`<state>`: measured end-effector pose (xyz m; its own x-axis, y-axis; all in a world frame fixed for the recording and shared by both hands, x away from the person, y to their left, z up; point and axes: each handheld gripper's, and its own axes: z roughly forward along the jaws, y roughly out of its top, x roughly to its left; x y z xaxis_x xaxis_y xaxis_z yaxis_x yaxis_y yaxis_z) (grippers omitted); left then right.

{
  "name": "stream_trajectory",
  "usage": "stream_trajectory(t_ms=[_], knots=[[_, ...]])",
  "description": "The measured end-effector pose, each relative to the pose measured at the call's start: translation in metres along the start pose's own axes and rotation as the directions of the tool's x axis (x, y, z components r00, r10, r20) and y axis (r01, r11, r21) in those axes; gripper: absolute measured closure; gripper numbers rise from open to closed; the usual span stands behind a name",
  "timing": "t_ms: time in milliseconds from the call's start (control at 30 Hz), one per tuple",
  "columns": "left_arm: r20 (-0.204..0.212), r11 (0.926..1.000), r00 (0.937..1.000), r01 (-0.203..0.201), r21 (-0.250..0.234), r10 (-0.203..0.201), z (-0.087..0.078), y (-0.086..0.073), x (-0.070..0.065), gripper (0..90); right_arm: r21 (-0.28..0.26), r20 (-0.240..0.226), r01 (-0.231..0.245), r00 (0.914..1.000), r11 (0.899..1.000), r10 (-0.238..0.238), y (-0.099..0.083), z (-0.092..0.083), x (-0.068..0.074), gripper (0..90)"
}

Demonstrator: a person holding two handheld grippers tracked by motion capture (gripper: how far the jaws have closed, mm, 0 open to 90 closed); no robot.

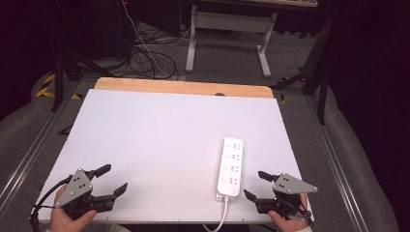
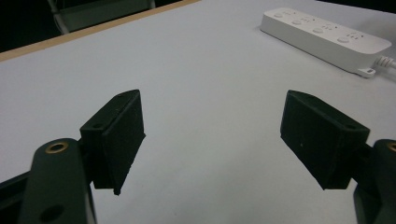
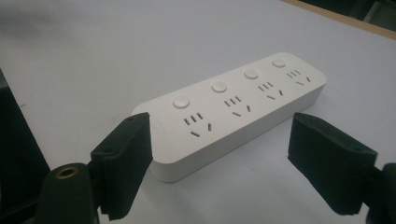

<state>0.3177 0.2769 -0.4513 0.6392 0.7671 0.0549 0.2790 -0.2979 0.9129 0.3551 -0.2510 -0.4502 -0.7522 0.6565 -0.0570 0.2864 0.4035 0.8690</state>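
A white power strip with several sockets and round buttons lies flat on the white table, right of centre; its cable runs off the near edge. My right gripper is open just right of the strip's near end, nothing between its jaws. In the right gripper view the power strip lies just beyond that gripper. My left gripper is open near the table's front left corner, over bare table. The left gripper view has the gripper with the power strip far off at the upper right.
A wooden strip borders the table's far edge. Beyond it stand a white desk frame and loose cables on the floor. Metal rails run along both sides of the table.
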Motion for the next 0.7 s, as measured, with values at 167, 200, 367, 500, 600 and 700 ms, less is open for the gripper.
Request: stream_trajectory(t_ms=[167,200,367,500,600,700], knots=[[-0.014,0.9999,0.9998,-0.014,0.007,0.014,-0.0005,0.0004,-0.0014,22.1,0.001,-0.001,0.002,1.0,1.0,-0.002,0.0,0.0,0.0002,22.7],[-0.018,0.9998,0.9997,-0.018,0.007,0.018,-0.001,0.0006,-0.0015,22.1,0.001,-0.004,0.002,1.0,1.0,-0.002,-0.0001,0.0001,0.0002,22.7],[-0.026,0.9998,0.9995,-0.019,0.006,0.02,-0.0023,0.0006,-0.0014,22.3,0.005,-0.003,0.011,0.9999,1.0,-0.011,-0.0001,0.0001,0.0003,22.7],[-0.027,0.9996,0.9993,-0.025,0.01,0.025,-0.0024,0.0008,-0.0016,22.4,0.011,0.004,0.013,0.9999,1.0,-0.013,0.0,0.0003,0.0004,22.7],[-0.03,0.9995,0.9991,-0.028,0.012,0.028,-0.0023,0.001,-0.0019,22.5,0.011,0.005,0.014,0.9999,1.0,-0.014,-0.0001,0.0003,0.0004,22.7],[-0.03,0.9994,0.9991,-0.031,0.012,0.031,-0.0022,0.0012,-0.0017,22.6,0.007,0.007,0.014,0.9999,1.0,-0.014,0.0005,-0.0005,0.0002,22.7]])
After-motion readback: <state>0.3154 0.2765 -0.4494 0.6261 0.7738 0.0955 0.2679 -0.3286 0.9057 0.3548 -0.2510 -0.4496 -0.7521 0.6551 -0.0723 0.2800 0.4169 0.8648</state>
